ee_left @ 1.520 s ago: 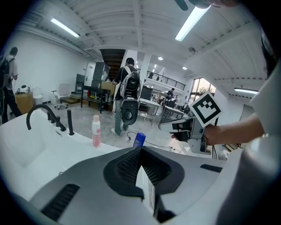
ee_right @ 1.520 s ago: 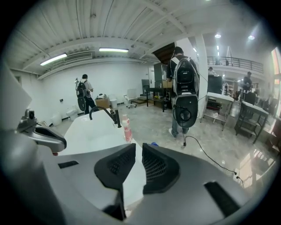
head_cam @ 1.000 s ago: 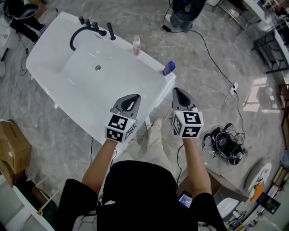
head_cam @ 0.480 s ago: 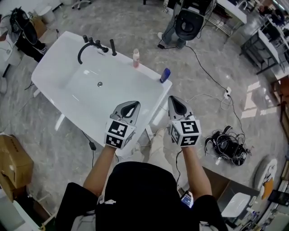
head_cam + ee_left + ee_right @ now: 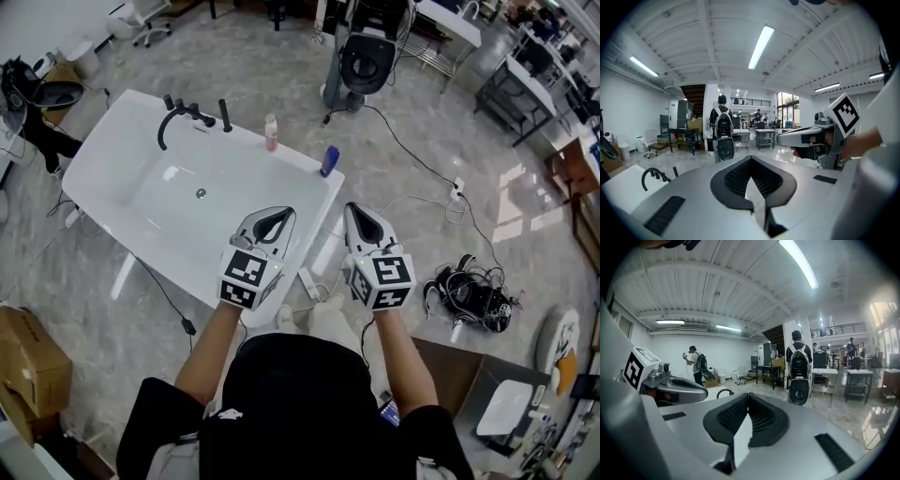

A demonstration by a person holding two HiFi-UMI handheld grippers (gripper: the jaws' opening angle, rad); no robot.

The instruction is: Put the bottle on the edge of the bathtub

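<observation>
A white bathtub [image 5: 112,202] stands on the floor ahead and to my left, with a black faucet [image 5: 178,114] at its far end. Two bottles stand upright on its far rim: a pink one [image 5: 271,132] and a blue one [image 5: 329,160]. My left gripper [image 5: 279,214] is over the tub's near right corner, shut with nothing in it. Just past that corner, over the floor, my right gripper [image 5: 352,208] is also shut and empty. In the left gripper view the jaws [image 5: 749,161] meet, and the jaws [image 5: 747,397] meet in the right gripper view too. Both grippers point level across the room.
A person with a black backpack [image 5: 366,56] stands beyond the tub. A cable runs over the floor to a power strip [image 5: 457,187]. A tangle of black gear [image 5: 472,298] lies to my right. A cardboard box [image 5: 33,361] sits at the left.
I have drawn back from the tub, so it and both bottles look smaller and farther off. Both grippers stay shut, side by side.
</observation>
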